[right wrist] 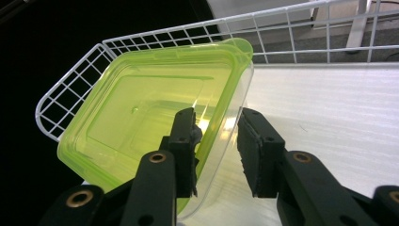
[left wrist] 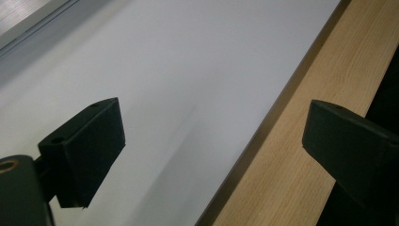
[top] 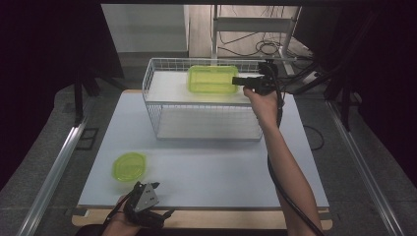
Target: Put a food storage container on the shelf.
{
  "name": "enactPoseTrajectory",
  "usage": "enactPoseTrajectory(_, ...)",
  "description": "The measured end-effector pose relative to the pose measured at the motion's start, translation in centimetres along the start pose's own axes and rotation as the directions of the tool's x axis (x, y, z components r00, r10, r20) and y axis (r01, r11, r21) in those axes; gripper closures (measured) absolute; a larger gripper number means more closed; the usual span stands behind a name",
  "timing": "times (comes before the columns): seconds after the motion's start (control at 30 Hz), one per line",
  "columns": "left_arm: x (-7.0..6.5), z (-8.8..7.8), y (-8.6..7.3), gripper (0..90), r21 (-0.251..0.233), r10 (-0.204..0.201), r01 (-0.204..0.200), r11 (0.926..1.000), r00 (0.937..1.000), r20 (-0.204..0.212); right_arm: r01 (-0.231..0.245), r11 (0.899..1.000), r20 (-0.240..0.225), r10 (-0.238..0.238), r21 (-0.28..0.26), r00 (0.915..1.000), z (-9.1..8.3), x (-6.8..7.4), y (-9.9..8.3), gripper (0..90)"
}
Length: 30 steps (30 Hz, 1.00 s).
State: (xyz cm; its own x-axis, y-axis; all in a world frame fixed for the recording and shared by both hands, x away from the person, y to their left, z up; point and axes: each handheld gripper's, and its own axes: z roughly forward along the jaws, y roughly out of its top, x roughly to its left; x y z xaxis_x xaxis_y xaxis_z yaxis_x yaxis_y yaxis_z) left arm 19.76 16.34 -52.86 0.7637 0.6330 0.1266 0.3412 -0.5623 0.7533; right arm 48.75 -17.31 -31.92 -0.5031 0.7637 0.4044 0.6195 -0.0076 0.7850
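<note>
A translucent green container (top: 211, 79) lies on the upper shelf of a white wire rack (top: 152, 105), toward the back. My right gripper (top: 236, 80) reaches in level from the right at the container's right end. In the right gripper view the container (right wrist: 141, 117) has its near wall between the jaws of my right gripper (right wrist: 216, 120): one jaw is inside, the other outside with a gap showing, so it is open. A matching green lid (top: 129, 166) lies on the table at the front left. Just in front of the lid, my left gripper (top: 147, 186) rests open; nothing sits between the jaws of my left gripper (left wrist: 211, 122).
The rack's wire rim (right wrist: 70, 84) rises around the shelf behind and left of the container. The white table top (top: 206, 172) has a wooden front edge (left wrist: 291, 155). Metal rails run along both sides of the table, and cables lie on the floor behind.
</note>
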Motion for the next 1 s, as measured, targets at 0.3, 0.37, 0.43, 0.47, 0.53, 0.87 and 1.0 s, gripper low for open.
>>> enactPoseTrajectory(0.3,-0.1,0.1,0.0,6.3,0.0,0.004,-0.004,1.0,1.0,0.0,0.045,0.999,0.036,-0.045,-0.008,0.9983,0.3,0.0,-0.1,58.6)
enactPoseTrajectory(0.37,-0.1,0.1,0.0,6.3,0.0,0.005,-0.005,1.0,1.0,0.0,0.055,0.998,0.039,-0.054,-0.015,0.9978,0.1,0.1,0.0,58.0)
enactPoseTrajectory(0.43,-0.1,0.1,0.0,6.3,-0.002,0.004,-0.004,1.0,1.0,-0.001,0.073,0.997,0.049,-0.072,-0.019,0.9962,-0.2,0.2,0.1,57.1)
enactPoseTrajectory(0.47,-0.1,0.0,0.0,6.3,-0.002,0.003,-0.003,1.0,1.0,-0.002,0.086,0.996,0.053,-0.085,-0.024,0.995,-0.4,0.3,0.1,57.1)
enactPoseTrajectory(0.53,-0.1,0.0,0.1,6.2,-0.002,0.003,-0.003,1.0,1.0,-0.003,0.108,0.993,0.047,-0.106,-0.038,0.9932,-0.9,0.5,0.1,57.2)
enactPoseTrajectory(0.87,-0.2,0.1,0.2,6.3,0.006,-0.001,0.001,1.0,1.0,-0.006,0.239,0.97,-0.014,-0.24,-0.04,0.9707,-3.6,2.7,-1.2,78.7)
enactPoseTrajectory(1.0,-0.1,0.1,0.2,6.3,0.01,0.004,-0.004,0.9999,0.9999,-0.01,0.268,0.963,-0.056,-0.27,-0.04,0.9612,-4.2,3.4,-2.4,86.0)
